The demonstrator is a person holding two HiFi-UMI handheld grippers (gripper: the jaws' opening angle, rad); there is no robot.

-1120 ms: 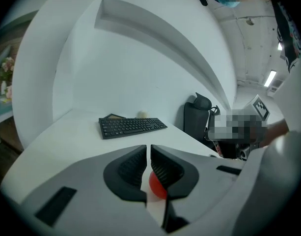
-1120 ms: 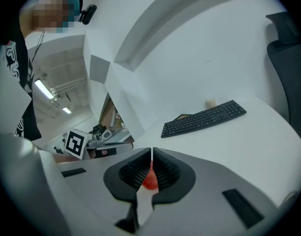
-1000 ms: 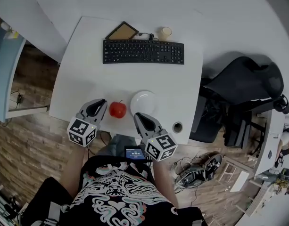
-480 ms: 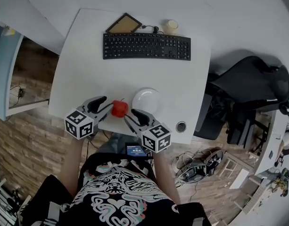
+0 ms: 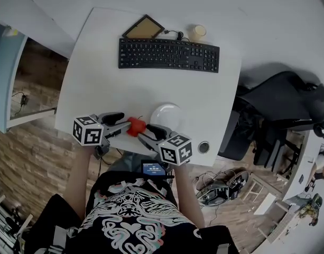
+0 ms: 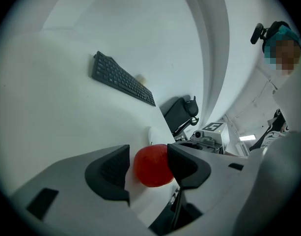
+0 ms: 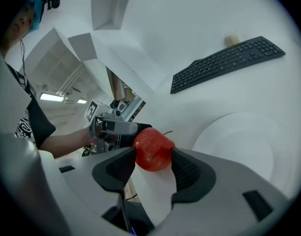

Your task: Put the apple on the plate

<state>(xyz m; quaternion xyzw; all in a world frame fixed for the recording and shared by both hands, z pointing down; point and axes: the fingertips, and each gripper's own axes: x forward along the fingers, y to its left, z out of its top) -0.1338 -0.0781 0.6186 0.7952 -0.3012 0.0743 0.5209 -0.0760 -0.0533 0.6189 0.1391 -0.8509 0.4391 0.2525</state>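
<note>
Apple [image 5: 136,126] sits on the white worktop [image 5: 98,78] close to its near edge, just left of the plate [image 5: 168,113] and not on it. In the head view only its red top shows, because the tips of both grippers close in from either side and cover its flanks.

The left gripper [image 5: 123,126] comes in from the left and the right gripper [image 5: 146,133] from the near right. The right one also hides the plate's near rim. Both sets of jaws stand wide and have just been opening.

In the left gripper view the apple lies between the jaws. There is a clear gap at one jaw, while the other overlaps the fruit's edge. It may be touching there, but that side is hidden. In the right gripper view the apple sits at the jaw tips, framed by them, with the left gripper behind it. No pad seems to press on it.

The left gripper view shows only a thin sliver of the plate behind the apple. The right gripper view shows most of the plate, though a jaw cuts off its lower part.

At the far side lies a black keyboard [image 5: 168,54]. Behind it are a brown panel [image 5: 144,27] and a small cup [image 5: 197,32], both too small to make out further. A dark chair [image 5: 283,99] stands off the worktop's right edge.
</note>
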